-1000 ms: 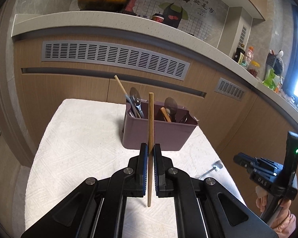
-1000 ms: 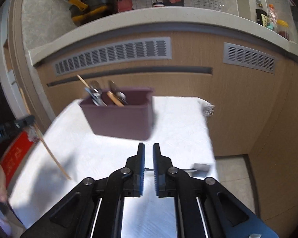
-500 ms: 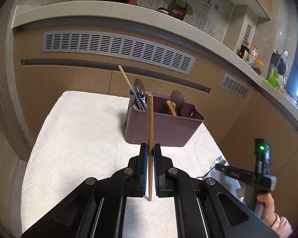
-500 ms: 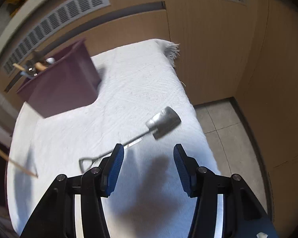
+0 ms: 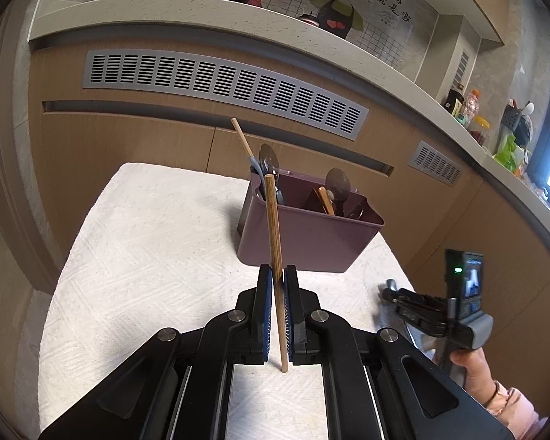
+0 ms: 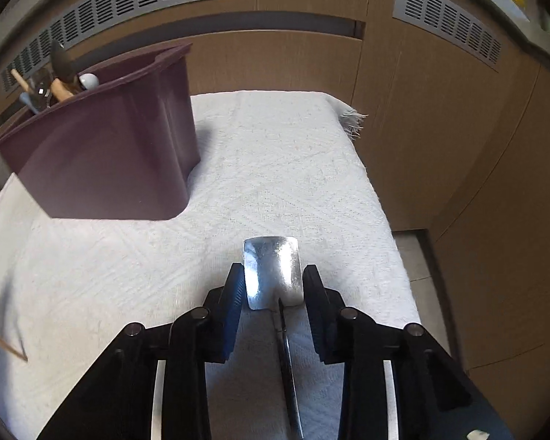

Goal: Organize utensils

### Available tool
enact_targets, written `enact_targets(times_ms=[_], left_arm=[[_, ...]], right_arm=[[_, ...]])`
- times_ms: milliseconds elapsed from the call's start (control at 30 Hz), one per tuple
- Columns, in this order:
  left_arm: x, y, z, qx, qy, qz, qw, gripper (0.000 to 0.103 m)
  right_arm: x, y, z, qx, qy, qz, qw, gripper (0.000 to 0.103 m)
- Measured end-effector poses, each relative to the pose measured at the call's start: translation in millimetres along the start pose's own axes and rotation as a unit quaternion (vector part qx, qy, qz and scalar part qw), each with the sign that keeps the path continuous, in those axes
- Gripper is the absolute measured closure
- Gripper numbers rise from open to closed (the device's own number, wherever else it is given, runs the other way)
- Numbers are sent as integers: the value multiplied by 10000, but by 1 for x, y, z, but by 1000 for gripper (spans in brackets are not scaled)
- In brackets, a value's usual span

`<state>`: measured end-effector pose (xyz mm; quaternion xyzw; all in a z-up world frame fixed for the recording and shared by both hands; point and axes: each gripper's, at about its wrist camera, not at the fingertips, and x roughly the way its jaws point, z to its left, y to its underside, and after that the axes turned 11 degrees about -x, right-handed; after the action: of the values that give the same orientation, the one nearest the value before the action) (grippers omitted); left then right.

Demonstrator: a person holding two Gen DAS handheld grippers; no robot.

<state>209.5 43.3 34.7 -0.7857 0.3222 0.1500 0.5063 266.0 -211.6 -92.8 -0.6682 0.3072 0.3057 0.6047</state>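
Left tongs (image 5: 278, 288) are clamped on a wooden chopstick (image 5: 274, 242), held nearly upright, its lower tip hanging just above the white cloth (image 5: 146, 256) on the tabletop. Just beyond stands the purple utensil holder (image 5: 311, 236), spoons and another chopstick poking out. Right tongs (image 5: 394, 291) hover low at the cloth's right edge.

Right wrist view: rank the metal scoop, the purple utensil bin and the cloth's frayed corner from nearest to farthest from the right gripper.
1. Metal scoop: its blade lies between the open fingers of the right gripper.
2. Purple utensil bin: ahead, to the left.
3. Frayed corner: at the cloth's far right end.
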Motion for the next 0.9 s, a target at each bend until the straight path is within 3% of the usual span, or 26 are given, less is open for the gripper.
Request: enact_targets(times_ms=[167, 400, 667, 900], left_arm=[[-1, 0, -3, 12, -15, -15, 10000, 97], [-8, 0, -15, 182, -31, -92, 9998, 97], [-15, -5, -27, 369, -93, -218, 9990, 97], [0, -8, -15, 208, -255, 70, 9994, 95]], right_arm=[[-51, 10, -12, 220, -465, -645, 9966, 74], [-104, 14, -3, 117, -660, -1309, 9891, 74], [-130, 5, 14, -221, -675, -1746, 9821, 74], [-140, 1, 22, -348, -744, -1832, 9796, 74]])
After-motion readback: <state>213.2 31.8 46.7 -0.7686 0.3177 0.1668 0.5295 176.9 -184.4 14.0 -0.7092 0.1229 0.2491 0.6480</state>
